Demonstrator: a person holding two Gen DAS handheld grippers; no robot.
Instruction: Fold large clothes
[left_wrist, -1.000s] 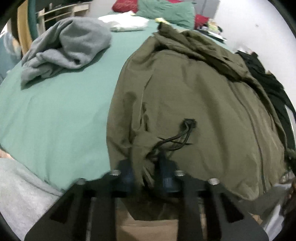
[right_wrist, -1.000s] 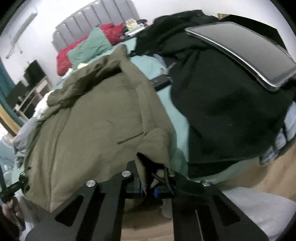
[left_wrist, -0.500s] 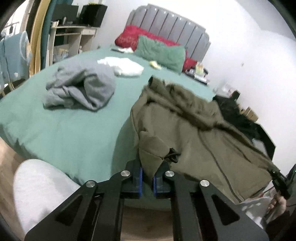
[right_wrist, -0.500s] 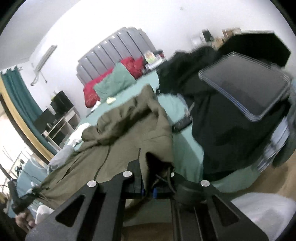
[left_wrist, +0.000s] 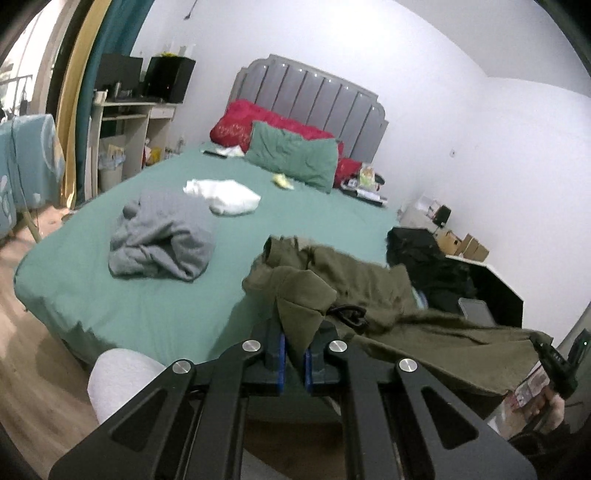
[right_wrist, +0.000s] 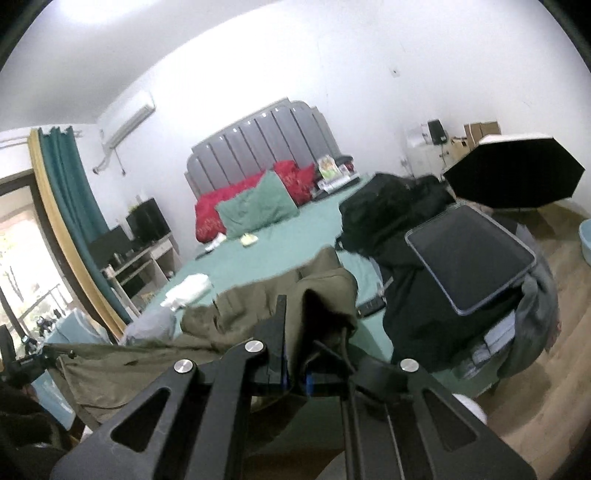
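An olive-green jacket (left_wrist: 369, 288) hangs stretched between my two grippers above the foot of a green-sheeted bed (left_wrist: 147, 306). My left gripper (left_wrist: 294, 363) is shut on one hem corner, beside a black drawcord. My right gripper (right_wrist: 295, 373) is shut on the other hem corner of the jacket (right_wrist: 325, 295). The hem runs taut from one gripper to the other; the far part of the jacket still rests on the bed. The right gripper also shows at the right edge of the left wrist view (left_wrist: 557, 365).
A crumpled grey garment (left_wrist: 162, 236) and a white one (left_wrist: 225, 194) lie on the bed. A black clothes pile (right_wrist: 406, 236) with a tablet (right_wrist: 469, 254) on it sits at the bed's right corner. Pillows (left_wrist: 291, 155) lie at the headboard. A desk (left_wrist: 122, 122) stands left.
Both grippers have risen and pulled back from the bed with the hem corners held. The jacket has lifted off the sheet and its hem now hangs stretched between them.
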